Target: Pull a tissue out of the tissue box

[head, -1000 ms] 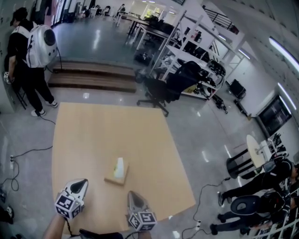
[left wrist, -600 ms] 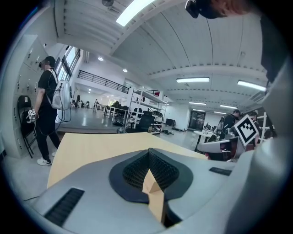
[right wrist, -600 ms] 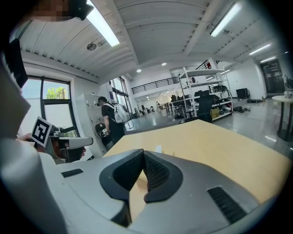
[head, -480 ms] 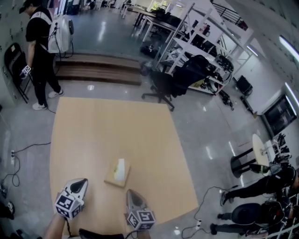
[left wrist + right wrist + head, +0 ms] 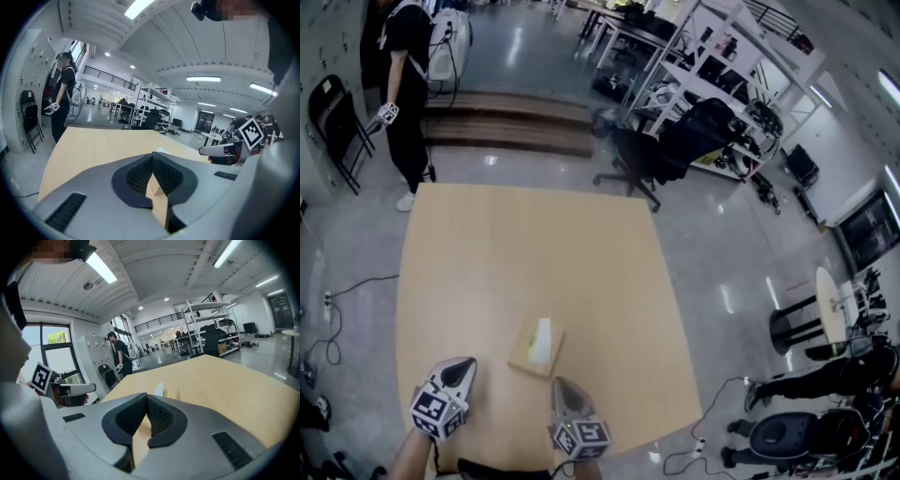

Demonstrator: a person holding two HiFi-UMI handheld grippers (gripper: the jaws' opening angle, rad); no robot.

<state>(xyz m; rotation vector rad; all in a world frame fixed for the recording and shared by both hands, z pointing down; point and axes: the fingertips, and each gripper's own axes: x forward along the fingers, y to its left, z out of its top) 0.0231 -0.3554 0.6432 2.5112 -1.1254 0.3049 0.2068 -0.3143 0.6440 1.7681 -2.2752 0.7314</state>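
Observation:
The tissue box (image 5: 536, 347) is a flat tan box with a white tissue standing out of its top, lying on the wooden table (image 5: 525, 253) near the front edge. My left gripper (image 5: 465, 367) is to the box's lower left, apart from it, jaws shut and empty. My right gripper (image 5: 562, 386) sits just below the box, also shut with nothing between its pads. In the left gripper view the shut jaws (image 5: 152, 157) hide most of the box (image 5: 162, 151). In the right gripper view the tissue (image 5: 160, 390) pokes up just past the shut jaws (image 5: 146, 400).
A person (image 5: 412, 56) with a white backpack stands on the floor beyond the table's far left corner. A black office chair (image 5: 652, 155) and shelving racks (image 5: 722, 66) lie past the far right corner. Cables (image 5: 337, 300) run on the floor at left.
Both grippers stay near the table's front edge, about as far from the box as before. The person at the back has walked right, toward the table's far left corner.

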